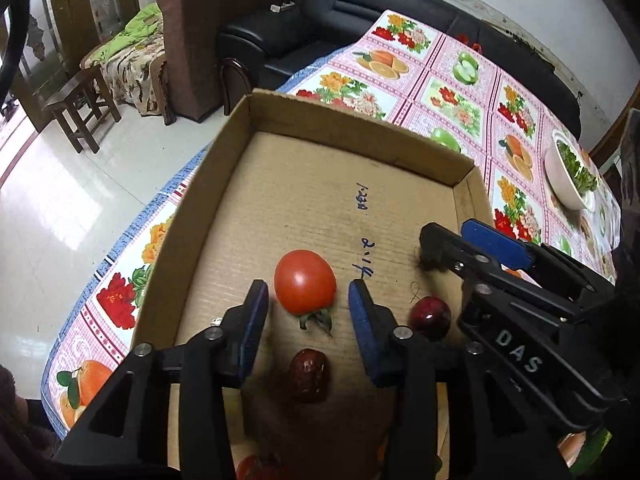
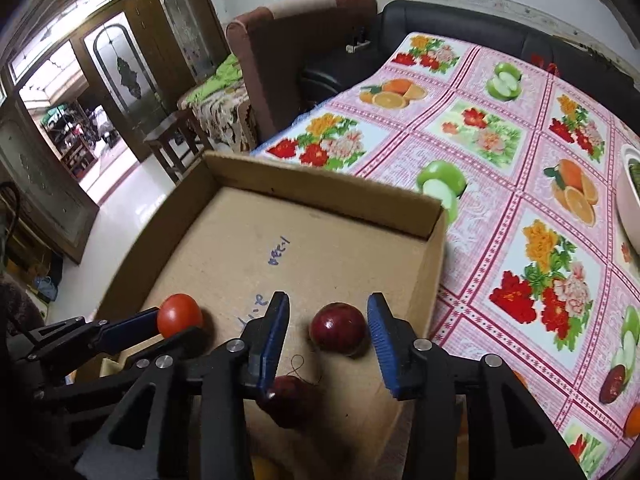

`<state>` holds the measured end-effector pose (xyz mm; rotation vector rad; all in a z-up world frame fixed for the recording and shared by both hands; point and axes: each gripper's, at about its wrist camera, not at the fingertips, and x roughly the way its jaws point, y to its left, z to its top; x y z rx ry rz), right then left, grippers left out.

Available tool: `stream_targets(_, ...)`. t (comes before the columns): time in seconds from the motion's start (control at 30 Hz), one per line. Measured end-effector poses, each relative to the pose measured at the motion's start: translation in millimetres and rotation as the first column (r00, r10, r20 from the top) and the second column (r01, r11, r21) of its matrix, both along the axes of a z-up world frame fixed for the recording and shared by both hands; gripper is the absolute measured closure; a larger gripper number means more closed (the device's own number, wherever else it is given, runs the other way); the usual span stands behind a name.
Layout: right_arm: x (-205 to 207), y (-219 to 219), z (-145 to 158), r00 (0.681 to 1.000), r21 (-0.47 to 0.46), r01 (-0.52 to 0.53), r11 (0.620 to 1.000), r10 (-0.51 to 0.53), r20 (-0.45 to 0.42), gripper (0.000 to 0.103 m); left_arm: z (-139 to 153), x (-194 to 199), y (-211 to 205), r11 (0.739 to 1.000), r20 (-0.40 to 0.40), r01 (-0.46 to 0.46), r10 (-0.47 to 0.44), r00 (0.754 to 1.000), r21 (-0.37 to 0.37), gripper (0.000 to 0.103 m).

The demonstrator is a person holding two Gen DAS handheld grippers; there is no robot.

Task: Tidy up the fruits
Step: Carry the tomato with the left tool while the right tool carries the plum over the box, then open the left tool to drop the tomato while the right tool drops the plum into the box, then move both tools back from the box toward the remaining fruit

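The red tomato (image 1: 305, 282) sits on the floor of the cardboard box (image 1: 280, 120), near the side close to me. My left tool (image 1: 308, 308) is spread wide around it, one blue pad (image 1: 256, 316) on each side, and I see a small gap between the pads and the tomato. Its green stem points back at me. Just behind the tomato, closer to me, lies a wrinkly dark red date (image 1: 309, 374).

To the right of the tomato is a round dark red fruit (image 2: 338, 326), shiny like a plum. My right tool (image 2: 328, 340) is spread wide around this one too, and its blue fingers (image 2: 382, 340) do not touch it. A thin dark thread (image 2: 300, 368) lies on the cardboard beside it.

Blue writing (image 1: 362, 200) is on the box floor. The box stands on a surface with a pink cloth (image 2: 500, 140) full of fruit and flower pictures. A white bowl (image 1: 564, 184) with greens sits far off to the right.
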<state>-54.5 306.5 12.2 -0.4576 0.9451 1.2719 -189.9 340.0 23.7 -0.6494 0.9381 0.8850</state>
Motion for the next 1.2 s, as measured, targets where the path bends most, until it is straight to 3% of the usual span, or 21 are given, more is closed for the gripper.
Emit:
stream_targets(0.33,5.4,-33.1,22.9,0.999,0.054,0.032,0.998,-0.032,0.007,0.059,21.5,-0.1,-22.0,0.998,0.035,0.012,-0.015,0.999,0.067,0.062)
stream_targets(0.63,29.8,-89.9,33.4,0.992,0.093,0.124,0.988,-0.124,-0.003,0.058,37.2,11.0,-49.0,0.993,0.051,0.057,-0.063,0.997,0.105,0.062)
stream_targets(0.77,41.1,-120.1,32.4,0.986,0.099,0.168,0.981,-0.169,-0.002,0.053,39.8,21.2,-62.9,0.991,0.057,0.086,-0.093,0.994,0.106,0.062)
stream_targets(1.03,71.0,-178.0,21.4,0.962,0.073,0.271,0.960,-0.272,-0.001,0.052,40.7,51.3,-90.4,0.983,0.061,0.158,-0.164,0.985,0.095,0.062)
stream_targets(1.2,86.2,-208.5,20.1,0.928,0.054,0.362,0.931,-0.365,0.076,0.049,39.7,66.4,-105.6,0.977,0.055,0.196,-0.201,0.978,0.088,0.062)
